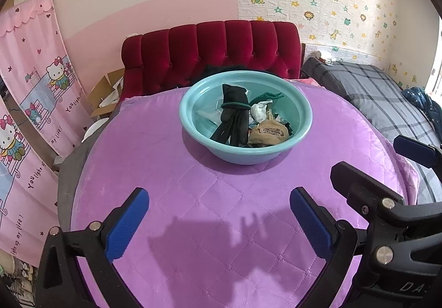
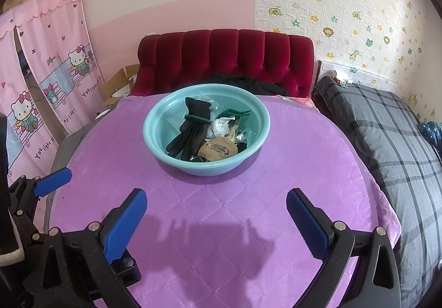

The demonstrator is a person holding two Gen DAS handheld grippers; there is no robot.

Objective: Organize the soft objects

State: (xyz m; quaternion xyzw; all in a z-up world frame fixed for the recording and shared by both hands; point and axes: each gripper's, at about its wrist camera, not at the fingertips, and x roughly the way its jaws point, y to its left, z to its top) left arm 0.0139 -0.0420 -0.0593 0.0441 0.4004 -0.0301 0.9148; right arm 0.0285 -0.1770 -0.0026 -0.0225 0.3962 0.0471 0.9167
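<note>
Nearest, the left claw point(image 1: 219, 221) and the right claw point(image 2: 215, 222) both hang released above the purple quilted desk point(image 1: 193, 183), jaws spread wide, nothing between them, side by side. Farther on, near the middle of the desk, sits a teal basin point(image 1: 193, 125) holding the soft things in a heap: black gloves point(image 1: 233, 120) draped over the pile, a tan pouch point(image 1: 269, 133) against the near wall, a white wad point(image 1: 259, 112) and a green cloth point(image 1: 265, 97) behind. Beyond stands a red headboard point(image 1: 221, 45). Likely trouble: the gloves overlap the rest, so a pinch may drag neighbours out, or tip the light basin if a claw catches its rim
</note>
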